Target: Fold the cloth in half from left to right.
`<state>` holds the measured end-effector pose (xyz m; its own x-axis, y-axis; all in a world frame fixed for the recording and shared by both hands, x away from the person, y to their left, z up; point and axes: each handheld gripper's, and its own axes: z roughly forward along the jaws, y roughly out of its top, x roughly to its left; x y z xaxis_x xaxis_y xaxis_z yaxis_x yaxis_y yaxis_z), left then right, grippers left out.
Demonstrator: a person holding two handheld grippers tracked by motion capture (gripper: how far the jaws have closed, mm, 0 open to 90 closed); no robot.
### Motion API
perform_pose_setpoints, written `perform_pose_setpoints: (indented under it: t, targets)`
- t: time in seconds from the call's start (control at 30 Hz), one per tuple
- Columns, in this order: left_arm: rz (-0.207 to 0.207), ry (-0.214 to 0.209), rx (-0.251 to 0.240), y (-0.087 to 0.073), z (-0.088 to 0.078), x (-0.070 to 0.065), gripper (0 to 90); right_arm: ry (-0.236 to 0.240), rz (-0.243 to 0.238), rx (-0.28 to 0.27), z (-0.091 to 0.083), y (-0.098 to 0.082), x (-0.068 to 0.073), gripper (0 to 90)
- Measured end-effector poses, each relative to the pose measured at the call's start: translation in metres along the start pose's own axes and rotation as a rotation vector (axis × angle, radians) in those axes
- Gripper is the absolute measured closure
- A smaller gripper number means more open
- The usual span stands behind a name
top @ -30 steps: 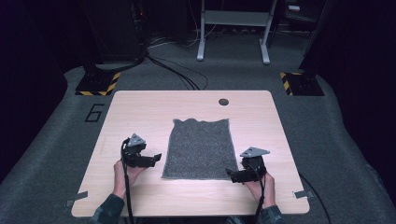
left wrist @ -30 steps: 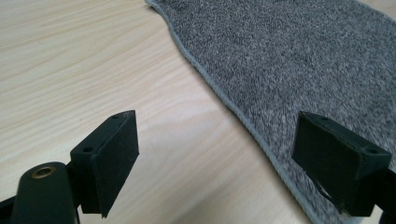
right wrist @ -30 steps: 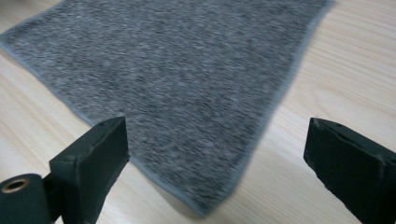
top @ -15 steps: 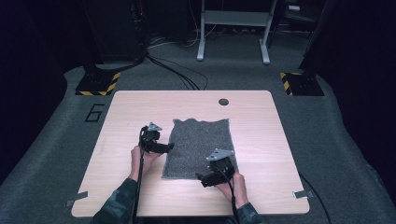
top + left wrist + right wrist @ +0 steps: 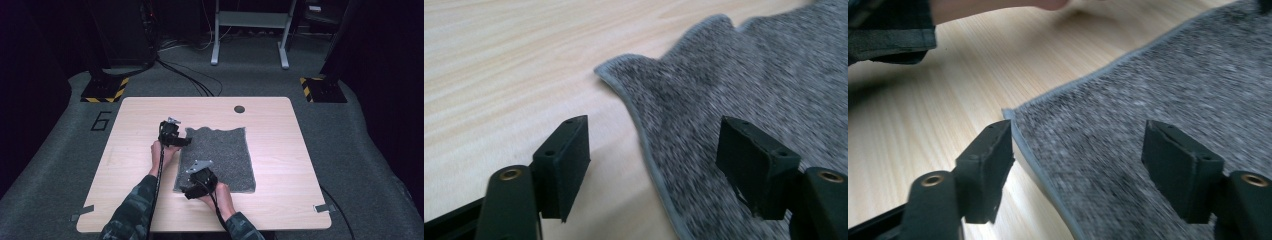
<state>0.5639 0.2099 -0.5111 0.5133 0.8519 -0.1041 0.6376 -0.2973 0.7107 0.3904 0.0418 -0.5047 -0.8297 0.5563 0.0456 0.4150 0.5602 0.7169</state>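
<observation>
Grey cloth, its edge between both tools' unclenched, just-narrowing jaws (no contact).

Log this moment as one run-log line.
item: grey knitted rectangular cloth flat on light wooden table | left hand-held gripper: closing, straddles far-left corner edge | right hand-held gripper: closing, straddles near-left corner | nothing gripped

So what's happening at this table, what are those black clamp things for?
A person holds a two-jaw gripper in each hand over a grey knitted cloth lying flat on a light wooden table. The left gripper is at the cloth's far left corner, the right gripper at its near left corner. Both pairs of jaws have just been closing, each straddling the cloth's edge, but the pads are not yet pressing on it. It looks like the person is about to pinch both corners, perhaps to fold the cloth.
</observation>
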Motion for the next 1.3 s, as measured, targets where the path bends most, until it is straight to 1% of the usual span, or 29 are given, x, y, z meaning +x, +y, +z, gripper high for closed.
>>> perform_pose_setpoints:
  t: [0.07,0.13,0.2,0.23,0.27,0.3,0.33,0.37,0.4,0.43,0.5,0.6,0.63,0.67,0.7,0.73,0.77,0.8,0.83,0.87,0.97,1.03,1.07,1.1,1.13,1.17,1.2,1.23,1.3]
  targets:
    - [-0.007,-0.002,0.010,0.004,0.004,0.002,32.4,-0.004,-0.001,0.015,0.006,0.002,0.006,32.6]
    - [-0.015,0.006,-0.004,0.007,0.007,0.002,35.0,-0.007,-0.022,0.015,0.010,0.004,0.009,35.8]
    - [-0.010,0.011,0.004,0.010,0.009,0.001,37.9,-0.011,-0.030,0.019,0.013,0.006,0.012,41.1]
    - [-0.019,0.012,0.007,0.011,0.012,0.000,39.8,-0.019,-0.033,0.018,0.014,0.006,0.014,43.8]
    - [-0.012,0.015,0.011,0.011,0.014,-0.001,41.7,-0.011,-0.040,0.029,0.015,0.006,0.014,46.1]
    - [0.008,0.019,0.025,0.011,0.014,-0.001,43.3,-0.016,-0.045,0.034,0.016,0.006,0.015,48.8]
    - [0.003,0.019,0.024,0.011,0.015,-0.003,44.9,-0.021,-0.037,0.027,0.018,0.005,0.016,52.1]
    - [0.004,0.018,0.025,0.011,0.015,-0.003,46.0,-0.027,-0.041,0.030,0.019,0.005,0.015,54.2]
    - [0.003,0.019,0.018,0.011,0.015,-0.003,47.8,-0.026,-0.027,0.038,0.019,0.004,0.016,56.6]
    - [0.010,0.020,0.025,0.011,0.015,-0.003,49.2,-0.029,-0.043,0.031,0.020,0.003,0.015,59.1]
    - [0.014,0.022,0.021,0.010,0.015,-0.004,54.9,-0.026,-0.040,0.039,0.021,0.003,0.015,64.6]
    - [0.019,0.024,0.009,0.009,0.015,-0.006,62.7,-0.026,-0.043,0.034,0.021,0.002,0.015,73.3]
    - [0.024,0.020,0.012,0.009,0.014,-0.007,65.5,-0.027,-0.019,0.032,0.021,0.002,0.017,76.4]
    - [0.031,0.020,0.013,0.008,0.014,-0.007,68.9,-0.025,-0.015,0.045,0.020,0.002,0.017,80.4]
    - [0.034,0.013,0.022,0.008,0.013,-0.007,72.5,-0.022,-0.034,0.032,0.020,0.001,0.016,84.6]
    - [0.027,0.013,0.011,0.008,0.014,-0.008,75.0,-0.020,-0.017,0.029,0.020,0.000,0.017,86.7]
    - [0.017,0.011,0.004,0.007,0.014,-0.009,77.7,-0.020,-0.019,0.038,0.020,0.000,0.018,87.4]
    - [0.023,0.006,0.010,0.007,0.014,-0.008,80.0,-0.027,-0.014,0.026,0.020,0.000,0.020,87.9]
    - [0.019,-0.004,0.015,0.007,0.014,-0.008,81.8,-0.026,-0.018,0.028,0.020,0.000,0.020,88.2]
    - [0.012,-0.011,0.017,0.007,0.013,-0.008,83.4,-0.020,-0.007,0.021,0.019,-0.002,0.021,88.4]
    - [-0.002,-0.018,0.009,0.005,0.012,-0.009,84.9,-0.002,0.006,0.016,0.012,-0.005,0.022,88.7]
    - [-0.004,-0.029,0.006,0.005,0.006,-0.010,85.3,0.006,0.002,-0.024,0.005,-0.006,0.023,88.8]
    - [-0.006,-0.029,-0.001,0.005,0.003,-0.011,85.3,0.010,0.025,-0.025,0.001,-0.007,0.024,88.8]
    - [-0.010,-0.029,-0.015,0.006,0.000,-0.013,85.5,0.015,0.022,-0.043,-0.003,-0.007,0.024,88.9]
    - [0.001,-0.036,-0.009,0.007,-0.003,-0.014,85.5,0.021,0.030,-0.057,-0.007,-0.008,0.025,88.9]
    - [0.002,-0.035,-0.015,0.008,-0.008,-0.016,85.5,0.026,0.031,-0.068,-0.010,-0.008,0.025,88.9]
    - [-0.002,-0.035,-0.016,0.009,-0.010,-0.018,85.6,0.030,0.045,-0.084,-0.014,-0.009,0.026,89.0]
    - [0.005,-0.038,-0.026,0.011,-0.015,-0.019,85.6,0.036,0.043,-0.095,-0.016,-0.009,0.027,89.0]
    - [0.005,-0.043,-0.032,0.013,-0.021,-0.021,85.7,0.043,0.047,-0.112,-0.020,-0.009,0.029,89.0]
